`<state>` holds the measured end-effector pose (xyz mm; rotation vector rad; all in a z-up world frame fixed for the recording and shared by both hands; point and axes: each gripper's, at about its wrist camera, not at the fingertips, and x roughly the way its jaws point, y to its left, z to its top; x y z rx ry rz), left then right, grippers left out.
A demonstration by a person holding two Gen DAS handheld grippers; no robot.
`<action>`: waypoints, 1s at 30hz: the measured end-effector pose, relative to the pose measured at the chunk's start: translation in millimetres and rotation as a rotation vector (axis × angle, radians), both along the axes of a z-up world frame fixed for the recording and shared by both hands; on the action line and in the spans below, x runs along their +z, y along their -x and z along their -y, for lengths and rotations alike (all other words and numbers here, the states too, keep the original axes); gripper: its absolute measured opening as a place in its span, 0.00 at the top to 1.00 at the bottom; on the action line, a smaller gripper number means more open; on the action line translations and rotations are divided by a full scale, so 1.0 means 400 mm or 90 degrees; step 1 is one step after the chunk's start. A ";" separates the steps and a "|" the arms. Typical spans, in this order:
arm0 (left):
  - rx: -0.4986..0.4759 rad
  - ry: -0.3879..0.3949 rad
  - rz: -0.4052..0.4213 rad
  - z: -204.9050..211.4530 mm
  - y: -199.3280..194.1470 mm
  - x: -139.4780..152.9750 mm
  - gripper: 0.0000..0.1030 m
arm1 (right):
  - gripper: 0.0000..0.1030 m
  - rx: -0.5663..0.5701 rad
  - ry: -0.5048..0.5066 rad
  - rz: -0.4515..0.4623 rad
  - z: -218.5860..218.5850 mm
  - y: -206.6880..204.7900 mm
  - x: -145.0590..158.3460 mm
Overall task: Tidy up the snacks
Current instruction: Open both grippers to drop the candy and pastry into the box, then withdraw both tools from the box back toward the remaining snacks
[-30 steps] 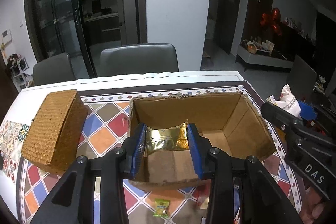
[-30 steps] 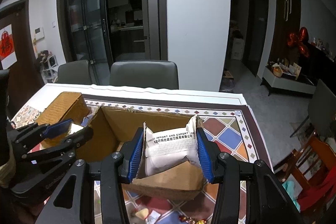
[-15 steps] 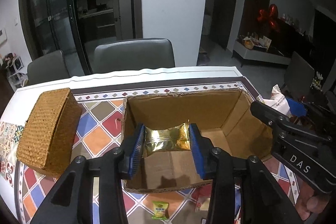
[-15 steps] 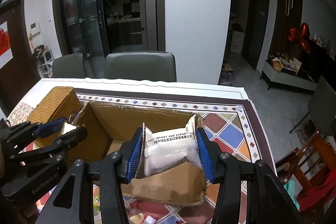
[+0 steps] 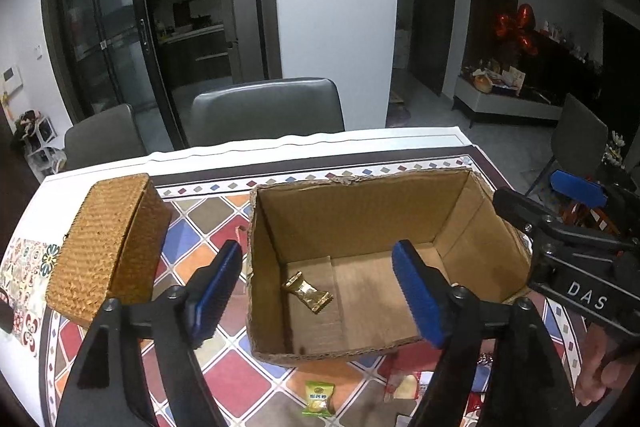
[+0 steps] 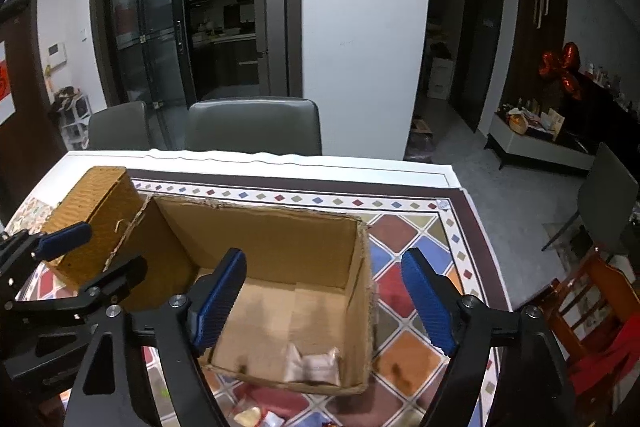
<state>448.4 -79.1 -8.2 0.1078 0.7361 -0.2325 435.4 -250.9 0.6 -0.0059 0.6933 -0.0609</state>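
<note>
Both grippers, left gripper and right gripper, gape wide, empty, above cardboard box. Green snack packet on bench below-near left gripper (nearer arm, probably); long axis toward camera.

You see dim indoor light; strong fisheye bending and black corners; the white packet in the right wrist view is blurred.

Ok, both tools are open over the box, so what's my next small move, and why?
Probably draw the left tool back and down toward the green packet lying on the tablecloth just in front of the cardboard box. Both tools hold nothing: the gold packet lies on the box floor, and the right tool hangs open above a blurred white packet.
</note>
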 end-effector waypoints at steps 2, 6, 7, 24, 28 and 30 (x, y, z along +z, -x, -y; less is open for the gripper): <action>0.004 0.002 0.004 -0.004 0.008 0.005 0.20 | 0.22 -0.005 0.000 0.004 0.002 0.008 0.006; 0.009 0.003 0.007 -0.009 0.023 0.012 0.19 | 0.22 -0.007 0.005 0.014 0.005 0.025 0.020; 0.010 0.003 0.008 -0.010 0.024 0.015 0.19 | 0.22 -0.008 0.008 0.018 0.004 0.031 0.024; 0.001 -0.004 0.033 -0.008 0.112 0.044 0.18 | 0.22 -0.016 -0.001 0.036 0.020 0.131 0.042; -0.001 -0.005 0.039 -0.010 0.137 0.047 0.18 | 0.22 -0.017 -0.001 0.040 0.024 0.158 0.045; -0.003 -0.003 0.040 -0.012 0.148 0.046 0.18 | 0.22 -0.016 -0.002 0.041 0.022 0.165 0.048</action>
